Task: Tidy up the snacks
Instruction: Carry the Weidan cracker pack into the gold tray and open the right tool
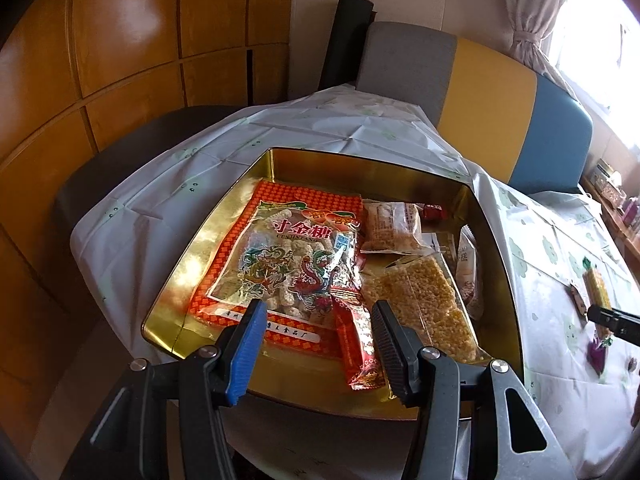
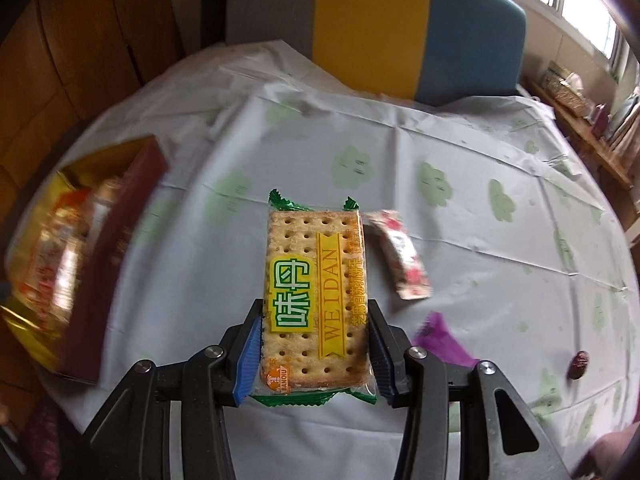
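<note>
A gold tin (image 1: 360, 157) sits on the flower-print tablecloth (image 1: 328, 120). Inside lie a big red bag of sweets (image 1: 288, 256), a yellow puffed-rice bar (image 1: 428, 304), a slim red packet (image 1: 356, 344) and several small packs. My left gripper (image 1: 319, 306) hovers open over the tin's near edge; the red packet lies below between its fingers, untouched. My right gripper (image 2: 316, 304) is shut on a green-ended cracker pack (image 2: 316, 280), held above the tablecloth (image 2: 440, 140). The tin (image 2: 116, 264) is blurred at the left. The right gripper's tip (image 1: 612, 320) also shows at the far right.
Loose on the cloth are a red-and-white packet (image 2: 400, 256), a purple packet (image 2: 440, 340) and a small dark sweet (image 2: 580, 364). A grey, yellow and blue chair back (image 2: 400, 28) stands behind the table. Wooden cabinets (image 1: 120, 40) are on the left and a shelf (image 2: 580, 120) on the right.
</note>
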A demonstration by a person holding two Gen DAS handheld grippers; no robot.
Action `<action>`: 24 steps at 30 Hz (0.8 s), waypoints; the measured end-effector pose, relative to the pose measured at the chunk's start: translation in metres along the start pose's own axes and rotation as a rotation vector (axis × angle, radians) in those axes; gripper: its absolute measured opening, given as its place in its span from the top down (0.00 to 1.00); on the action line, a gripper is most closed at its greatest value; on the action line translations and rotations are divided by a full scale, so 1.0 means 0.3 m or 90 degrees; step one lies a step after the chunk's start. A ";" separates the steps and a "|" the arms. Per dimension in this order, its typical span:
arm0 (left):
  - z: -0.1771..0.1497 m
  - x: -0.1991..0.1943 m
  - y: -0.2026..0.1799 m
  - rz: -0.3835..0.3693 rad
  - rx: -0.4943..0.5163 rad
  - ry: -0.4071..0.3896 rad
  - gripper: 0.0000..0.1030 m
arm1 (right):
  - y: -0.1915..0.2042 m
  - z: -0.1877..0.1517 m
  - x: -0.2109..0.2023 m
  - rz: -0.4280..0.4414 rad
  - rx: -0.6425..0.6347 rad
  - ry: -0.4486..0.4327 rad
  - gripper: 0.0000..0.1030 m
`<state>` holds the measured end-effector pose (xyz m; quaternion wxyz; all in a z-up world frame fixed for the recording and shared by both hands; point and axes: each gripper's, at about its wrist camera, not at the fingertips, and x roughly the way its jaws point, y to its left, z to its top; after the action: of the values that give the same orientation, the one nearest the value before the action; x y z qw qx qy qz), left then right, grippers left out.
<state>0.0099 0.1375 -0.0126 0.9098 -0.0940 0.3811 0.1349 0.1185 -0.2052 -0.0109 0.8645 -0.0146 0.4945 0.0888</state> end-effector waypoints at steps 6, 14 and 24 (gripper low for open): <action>-0.001 0.009 0.012 0.003 -0.007 0.003 0.47 | 0.198 0.045 -0.040 0.099 -0.046 -0.005 0.54; 0.002 0.024 0.036 0.007 -0.020 0.006 0.47 | 0.502 0.150 -0.006 0.201 -0.091 0.016 0.54; -0.002 0.051 0.062 0.009 -0.034 0.018 0.47 | 0.683 0.261 0.179 0.192 -0.081 0.073 0.52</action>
<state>0.0138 0.1575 -0.0253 0.9005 -0.1175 0.3910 0.1497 0.1773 0.0128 -0.0042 0.8092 -0.0002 0.5328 0.2477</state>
